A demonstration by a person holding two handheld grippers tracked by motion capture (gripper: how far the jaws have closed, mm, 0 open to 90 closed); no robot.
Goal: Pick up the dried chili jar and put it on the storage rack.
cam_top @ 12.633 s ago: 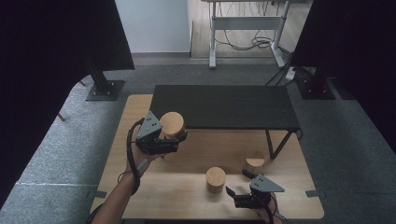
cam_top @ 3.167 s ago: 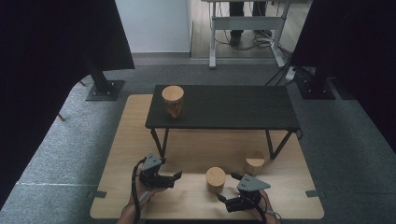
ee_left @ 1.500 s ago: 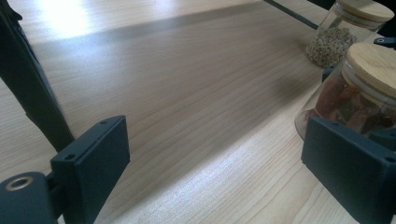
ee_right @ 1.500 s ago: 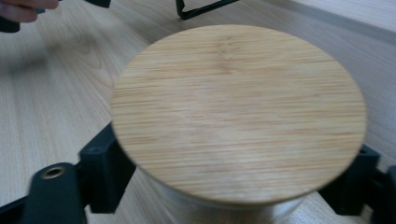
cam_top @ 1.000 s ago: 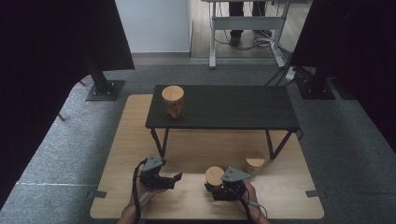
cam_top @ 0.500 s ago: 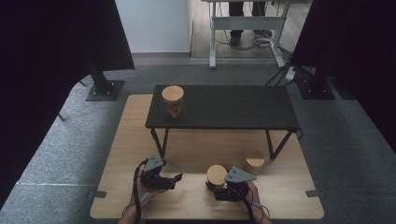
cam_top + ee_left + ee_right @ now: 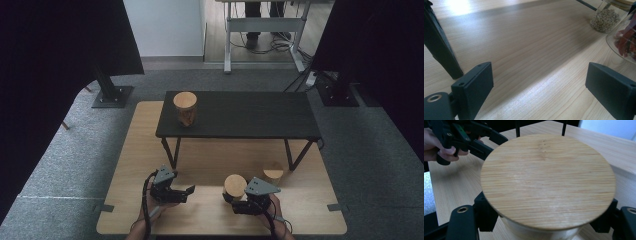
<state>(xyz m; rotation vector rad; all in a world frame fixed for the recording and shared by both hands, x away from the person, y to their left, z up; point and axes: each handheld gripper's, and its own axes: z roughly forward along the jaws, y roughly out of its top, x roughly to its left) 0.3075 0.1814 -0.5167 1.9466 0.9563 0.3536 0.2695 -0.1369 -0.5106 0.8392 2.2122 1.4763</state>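
We clamp our right gripper [image 7: 235,198] on the jar [image 7: 234,187] between its jaws, while our left gripper [image 7: 190,190] gapes wide, empty.

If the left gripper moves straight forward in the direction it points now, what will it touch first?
Probably the jar with red contents: the left gripper points across bare tabletop toward it. That jar sits slightly right of the line, so depth leaves this uncertain.

3 jars [image 7: 234,186], 2 tools [image 7: 176,192].

lower centre of the frame, the right hand-held gripper [image 7: 235,196] grips a wood-lidded jar [image 7: 234,186] on the tabletop [image 7: 210,150]; the left hand-held gripper [image 7: 189,190] sits just left.
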